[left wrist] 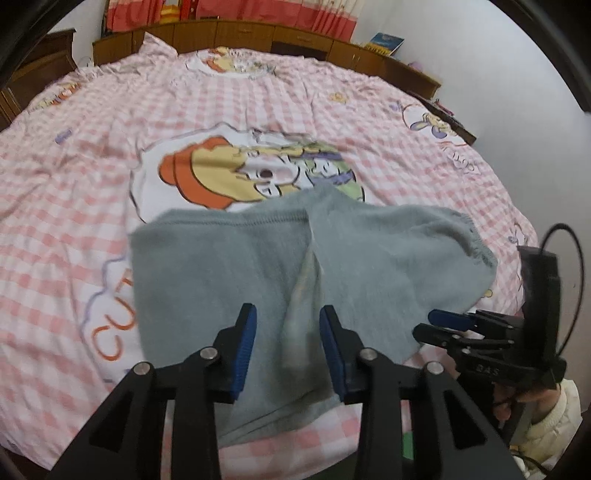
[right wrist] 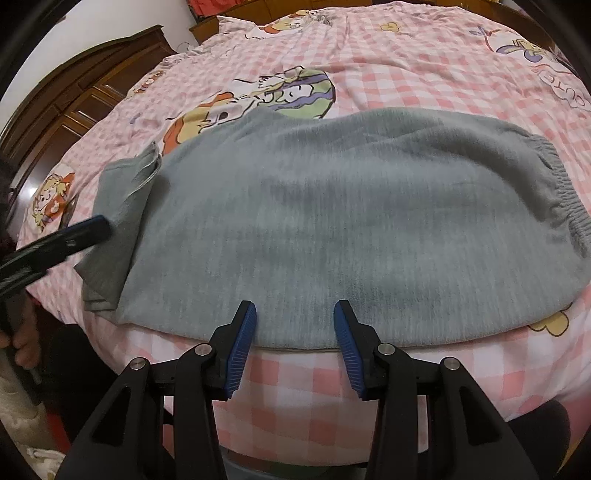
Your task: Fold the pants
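We are holding both hand-held grippers, left (left wrist: 288,328) and right (right wrist: 295,325), part-open and empty over the pants (right wrist: 332,206); pinching one layer could undo the fold.

A bed (left wrist: 92,155) covered by a pink-and-white checked sheet with cartoon prints is backed by a dark wooden headboard (left wrist: 240,35), red curtains (left wrist: 229,11) and a white wall (left wrist: 480,48), with a wooden cabinet (right wrist: 85,96) alongside

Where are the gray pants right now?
The gray pants lie flat on the pink checked bedspread, near the bed's front edge, just below the big cartoon picture, in both views.
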`<state>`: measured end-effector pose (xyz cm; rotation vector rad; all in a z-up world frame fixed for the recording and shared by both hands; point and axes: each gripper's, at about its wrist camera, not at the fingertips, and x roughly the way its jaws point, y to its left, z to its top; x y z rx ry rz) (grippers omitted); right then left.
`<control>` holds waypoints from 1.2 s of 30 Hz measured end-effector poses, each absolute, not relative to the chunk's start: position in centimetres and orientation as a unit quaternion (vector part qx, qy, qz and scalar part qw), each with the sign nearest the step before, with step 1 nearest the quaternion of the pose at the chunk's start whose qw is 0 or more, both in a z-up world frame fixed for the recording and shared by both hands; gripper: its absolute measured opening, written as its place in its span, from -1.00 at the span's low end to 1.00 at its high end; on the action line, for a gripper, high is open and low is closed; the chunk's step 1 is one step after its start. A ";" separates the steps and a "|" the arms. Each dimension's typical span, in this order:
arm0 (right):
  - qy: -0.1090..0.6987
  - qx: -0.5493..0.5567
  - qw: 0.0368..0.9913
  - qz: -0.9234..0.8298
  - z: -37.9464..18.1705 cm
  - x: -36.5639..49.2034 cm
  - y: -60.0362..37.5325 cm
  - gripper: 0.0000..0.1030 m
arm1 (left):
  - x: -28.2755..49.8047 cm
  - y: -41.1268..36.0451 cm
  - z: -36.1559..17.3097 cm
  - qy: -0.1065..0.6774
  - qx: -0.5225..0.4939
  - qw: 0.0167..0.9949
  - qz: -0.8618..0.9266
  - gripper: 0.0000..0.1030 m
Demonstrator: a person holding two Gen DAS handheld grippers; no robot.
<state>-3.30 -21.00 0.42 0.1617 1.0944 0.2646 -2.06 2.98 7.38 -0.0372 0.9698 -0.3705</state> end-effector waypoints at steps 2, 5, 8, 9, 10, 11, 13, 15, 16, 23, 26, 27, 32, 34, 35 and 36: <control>0.518 0.076 0.843 0.123 0.4 -3.3 -20.9 -0.11 | -2.5 3.6 8.0 0.456 -0.017 0.874 -0.168 -0.26; 0.519 0.065 0.844 0.120 0.7 -3.2 -20.6 -0.11 | -2.8 5.1 8.4 0.449 -0.031 0.880 -0.152 -0.21; 0.518 0.060 0.845 0.117 1.1 -3.2 -20.3 -0.11 | -2.3 6.0 7.4 0.457 -0.027 0.881 -0.120 -0.21; 0.516 0.060 0.846 0.118 1.4 -3.2 -20.1 -0.11 | -2.3 6.3 7.1 0.461 -0.024 0.880 -0.112 -0.21; 0.513 0.061 0.848 0.120 1.7 -3.2 -20.0 -0.11 | -2.2 6.5 6.6 0.465 -0.021 0.879 -0.106 -0.21; 0.510 0.059 0.849 0.122 1.9 -3.2 -19.8 -0.11 | -2.1 6.6 6.0 0.474 -0.020 0.874 -0.104 -0.21; 0.506 0.050 0.852 0.126 2.5 -3.1 -19.2 -0.11 | -2.2 6.9 5.1 0.485 -0.030 0.867 -0.108 -0.21; 0.503 0.045 0.853 0.133 3.0 -2.8 -18.5 -0.11 | -2.4 7.2 4.7 0.487 -0.039 0.865 -0.114 -0.21; 0.503 0.045 0.852 0.135 3.2 -2.8 -18.1 -0.11 | -2.5 7.2 4.6 0.486 -0.041 0.865 -0.113 -0.21; 0.518 0.057 0.840 0.153 4.0 -1.0 -15.0 -0.11 | -2.2 7.7 3.2 0.498 -0.052 0.859 -0.109 -0.21; 0.522 0.069 0.833 0.166 4.5 -0.2 -13.6 -0.11 | -2.2 7.8 2.8 0.497 -0.055 0.859 -0.112 -0.21; 0.524 0.069 0.833 0.166 4.6 0.1 -13.2 -0.11 | -2.2 7.8 2.7 0.497 -0.057 0.859 -0.112 -0.21; 0.520 0.061 0.836 0.166 5.7 1.0 -11.6 -0.11 | -2.1 8.1 3.0 0.501 -0.061 0.856 -0.116 -0.21; 0.521 0.059 0.833 0.174 5.9 1.3 -11.2 -0.11 | -2.2 8.6 3.5 0.496 -0.070 0.858 -0.113 -0.21; 0.525 0.057 0.831 0.175 5.8 1.5 -10.9 -0.11 | -2.3 8.8 3.7 0.493 -0.071 0.860 -0.107 -0.21; 0.529 0.055 0.829 0.176 5.6 1.7 -10.7 -0.11 | -2.4 9.1 3.9 0.491 -0.070 0.863 -0.101 -0.21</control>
